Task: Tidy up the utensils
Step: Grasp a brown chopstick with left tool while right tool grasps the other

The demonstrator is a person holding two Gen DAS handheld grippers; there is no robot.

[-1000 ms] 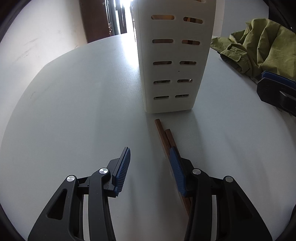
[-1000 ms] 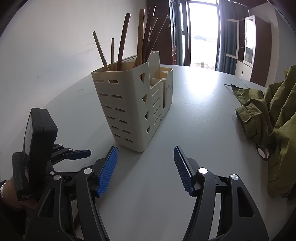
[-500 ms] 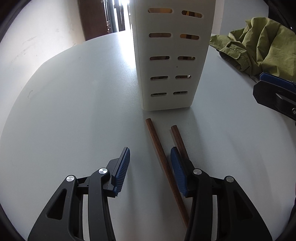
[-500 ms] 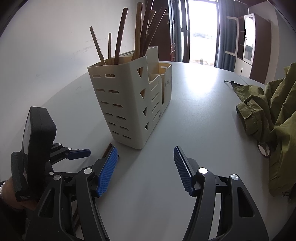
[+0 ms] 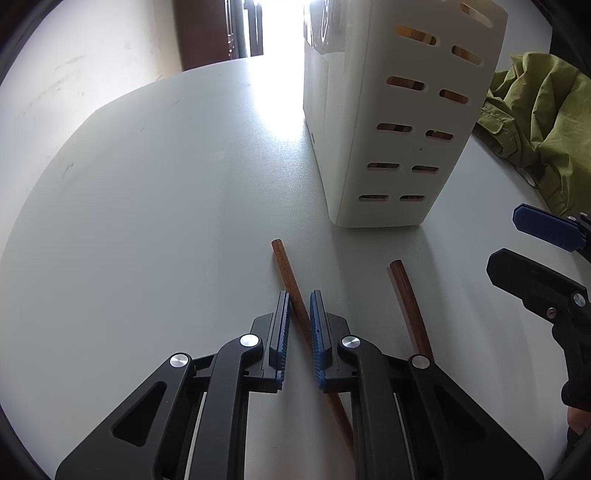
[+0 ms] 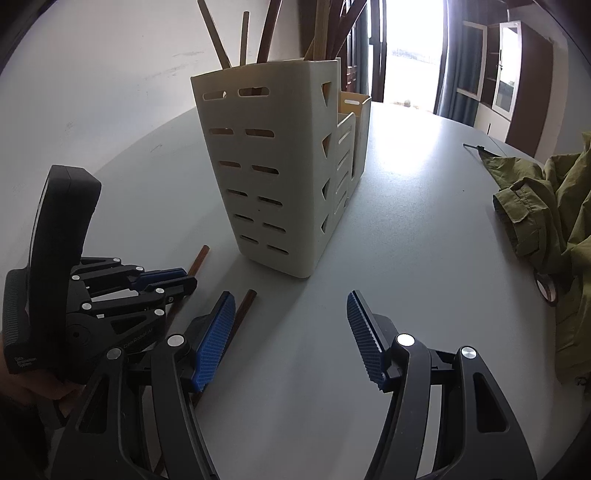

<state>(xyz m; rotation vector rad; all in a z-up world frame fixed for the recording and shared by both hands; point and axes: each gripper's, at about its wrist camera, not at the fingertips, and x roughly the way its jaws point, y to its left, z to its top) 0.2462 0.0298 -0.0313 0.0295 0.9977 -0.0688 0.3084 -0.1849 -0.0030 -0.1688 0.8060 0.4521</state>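
Two dark wooden chopsticks lie flat on the pale bench [image 5: 147, 206], just in front of the cream slotted utensil holder [image 5: 399, 122]. In the left wrist view the nearer chopstick [image 5: 286, 269] runs from about the centre toward 6 o'clock, passing between the blue pads of the left gripper [image 5: 298, 306], whose jaws are closing with that stick between them; a thin gap shows on either side, so contact is hard to confirm. Its lower length disappears under the black gripper body. The second chopstick [image 5: 406, 291] lies at 4 o'clock, apart from the first, and its near end is hidden behind the gripper's linkage.

In the right wrist view the right gripper [image 6: 291, 317] is spread wide with only bare bench between its pads. The left gripper [image 6: 162, 280] sits at 9 o'clock, partly covering both sticks. The holder [image 6: 273, 177] stands upright at 12 o'clock, holding several wooden utensils [image 6: 267, 33] whose tops are cut off by the frame.

An olive-green jacket [image 6: 554, 206] is heaped at 3 o'clock, with a roll of tape [image 6: 546, 290] half tucked under it. Beyond, a bright doorway [image 6: 410, 48] washes out and glares on the bench; a glass-fronted cabinet [image 6: 506, 74] stands to its right.
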